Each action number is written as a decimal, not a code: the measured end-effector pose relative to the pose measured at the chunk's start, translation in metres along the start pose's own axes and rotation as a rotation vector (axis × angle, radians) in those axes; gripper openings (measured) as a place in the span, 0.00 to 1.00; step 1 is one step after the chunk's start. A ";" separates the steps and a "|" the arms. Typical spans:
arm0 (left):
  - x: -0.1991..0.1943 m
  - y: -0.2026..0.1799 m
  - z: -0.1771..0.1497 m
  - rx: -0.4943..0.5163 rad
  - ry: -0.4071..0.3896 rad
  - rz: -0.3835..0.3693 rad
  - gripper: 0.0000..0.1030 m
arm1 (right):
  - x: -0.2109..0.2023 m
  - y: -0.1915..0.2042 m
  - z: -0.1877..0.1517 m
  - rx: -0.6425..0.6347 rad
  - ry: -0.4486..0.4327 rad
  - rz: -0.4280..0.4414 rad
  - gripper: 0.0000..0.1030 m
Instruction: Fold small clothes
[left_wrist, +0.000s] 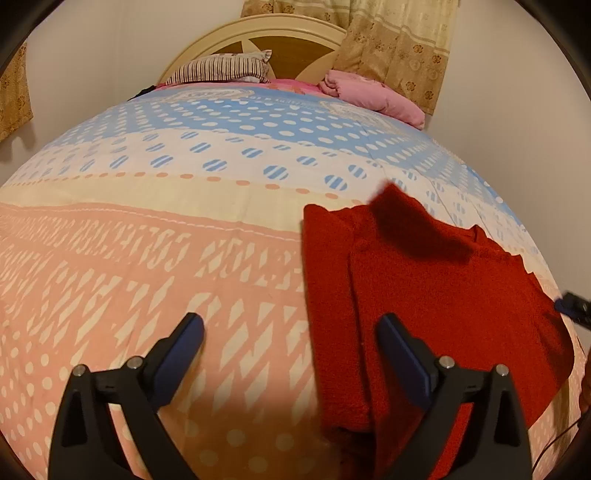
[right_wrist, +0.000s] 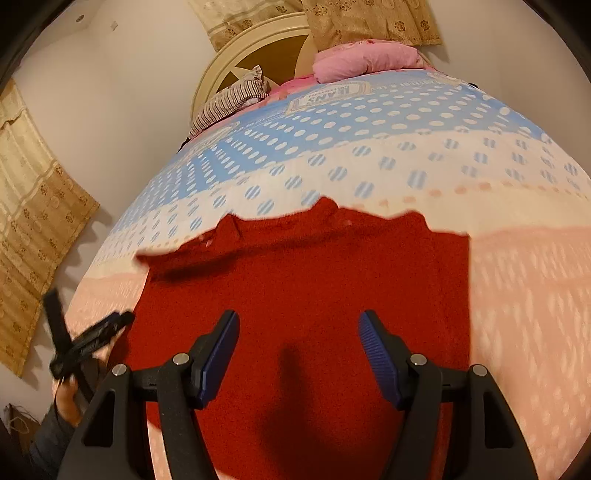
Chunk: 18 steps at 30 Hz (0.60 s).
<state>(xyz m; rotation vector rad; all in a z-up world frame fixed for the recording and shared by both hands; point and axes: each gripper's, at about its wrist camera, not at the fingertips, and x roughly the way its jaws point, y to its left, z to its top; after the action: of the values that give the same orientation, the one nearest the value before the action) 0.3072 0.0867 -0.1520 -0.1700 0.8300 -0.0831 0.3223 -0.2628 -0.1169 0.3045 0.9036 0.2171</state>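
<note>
The red knitted sweater (right_wrist: 306, 295) is spread on the bed (left_wrist: 147, 258), one side seemingly folded in. Both tongs, left (left_wrist: 290, 332) and right (right_wrist: 297, 332), are held wide, empty. Next, an edge must be gripped.

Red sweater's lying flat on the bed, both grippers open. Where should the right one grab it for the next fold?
Probably the red sweater at its straight side edge, coming in low from the bare bedspread. The edge lies flat and exposed, so one finger of the right gripper can slide underneath.
</note>
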 end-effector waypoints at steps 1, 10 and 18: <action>0.001 0.001 0.000 -0.004 0.003 -0.002 0.96 | -0.004 -0.001 -0.005 -0.001 -0.002 -0.002 0.66; 0.007 0.013 -0.004 -0.073 0.043 -0.020 1.00 | -0.009 0.012 -0.028 -0.106 0.008 -0.007 0.66; 0.006 0.004 -0.006 -0.035 0.035 0.026 1.00 | 0.009 0.001 -0.043 -0.097 0.077 -0.112 0.66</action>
<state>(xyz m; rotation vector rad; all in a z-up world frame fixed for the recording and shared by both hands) 0.3066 0.0894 -0.1611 -0.1911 0.8690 -0.0468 0.2933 -0.2516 -0.1478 0.1561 0.9805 0.1690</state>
